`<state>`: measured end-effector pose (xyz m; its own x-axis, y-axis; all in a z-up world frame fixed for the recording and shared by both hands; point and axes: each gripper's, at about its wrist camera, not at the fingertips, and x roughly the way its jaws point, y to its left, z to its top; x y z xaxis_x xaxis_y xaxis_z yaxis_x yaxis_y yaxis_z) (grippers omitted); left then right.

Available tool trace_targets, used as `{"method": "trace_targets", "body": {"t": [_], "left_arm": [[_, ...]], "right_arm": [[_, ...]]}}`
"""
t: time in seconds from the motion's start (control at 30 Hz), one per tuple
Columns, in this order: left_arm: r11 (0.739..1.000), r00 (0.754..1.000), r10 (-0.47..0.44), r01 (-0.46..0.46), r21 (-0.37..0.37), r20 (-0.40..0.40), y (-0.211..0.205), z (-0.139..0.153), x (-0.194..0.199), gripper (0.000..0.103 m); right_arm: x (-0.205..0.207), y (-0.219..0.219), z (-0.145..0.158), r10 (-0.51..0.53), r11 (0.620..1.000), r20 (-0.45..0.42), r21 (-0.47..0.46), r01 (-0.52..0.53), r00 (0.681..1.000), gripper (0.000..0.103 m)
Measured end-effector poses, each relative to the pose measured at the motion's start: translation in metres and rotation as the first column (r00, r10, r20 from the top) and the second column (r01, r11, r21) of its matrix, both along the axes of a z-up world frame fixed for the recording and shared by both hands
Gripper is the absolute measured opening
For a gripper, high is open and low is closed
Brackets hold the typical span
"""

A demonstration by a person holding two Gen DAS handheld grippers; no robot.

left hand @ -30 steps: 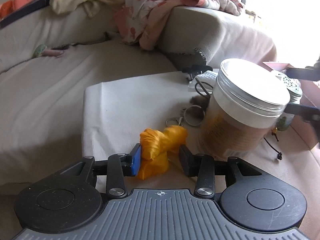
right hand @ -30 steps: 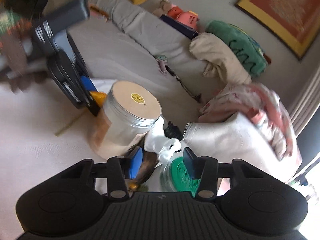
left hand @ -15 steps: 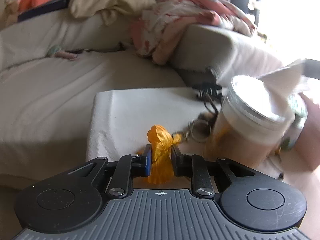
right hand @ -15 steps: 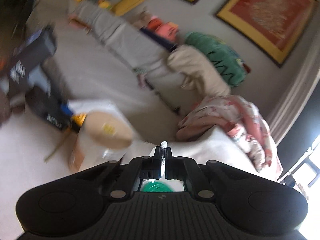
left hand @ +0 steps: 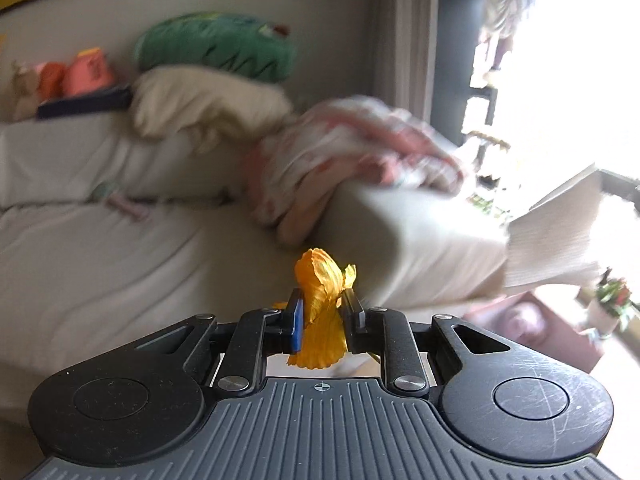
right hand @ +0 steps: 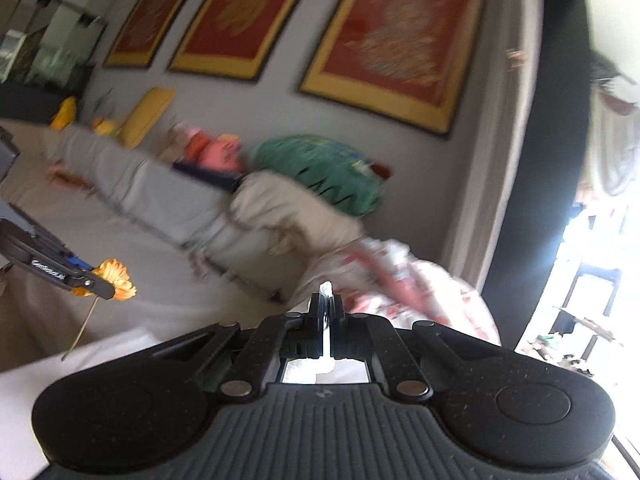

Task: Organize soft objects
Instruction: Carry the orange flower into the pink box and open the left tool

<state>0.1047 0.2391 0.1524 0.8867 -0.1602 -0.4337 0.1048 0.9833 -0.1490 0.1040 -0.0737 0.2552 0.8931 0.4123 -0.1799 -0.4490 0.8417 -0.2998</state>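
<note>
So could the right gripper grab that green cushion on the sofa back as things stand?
Probably not yet. The right gripper is shut on a thin white cloth, so its jaws are taken, and the green cushion sits well beyond it behind a beige pillow.

Little can be read here. From the right wrist view, the left gripper (right hand: 106,280) carries a short line of pale lettering along its black finger arm, but motion blur leaves the letters unreadable. The three red and gold framed pictures (right hand: 400,36) on the wall bear gold figures that may be script or ornament; which one cannot be told.
</note>
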Motion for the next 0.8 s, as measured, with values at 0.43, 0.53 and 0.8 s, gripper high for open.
{"method": "trace_targets", "body": {"t": [0.43, 0.53, 0.8], "left_arm": [[0.896, 0.894, -0.402, 0.339, -0.285, -0.199, -0.193, -0.019, 0.11, 0.027], [0.905, 0.839, -0.419, 0.355, -0.234, -0.347, -0.228, -0.06, 0.124, 0.027], [0.951, 0.923, -0.311, 0.303, -0.068, -0.225, -0.226, -0.069, 0.122, 0.028]], "right_arm": [[0.028, -0.106, -0.058, -0.128, 0.991, -0.181, 0.016, 0.134, 0.975, 0.002], [0.038, -0.114, -0.107, -0.108, 0.994, -0.334, -0.032, 0.103, 0.936, 0.003], [0.026, -0.12, -0.142, -0.06, 0.998, -0.428, -0.054, 0.041, 0.902, 0.062]]}}
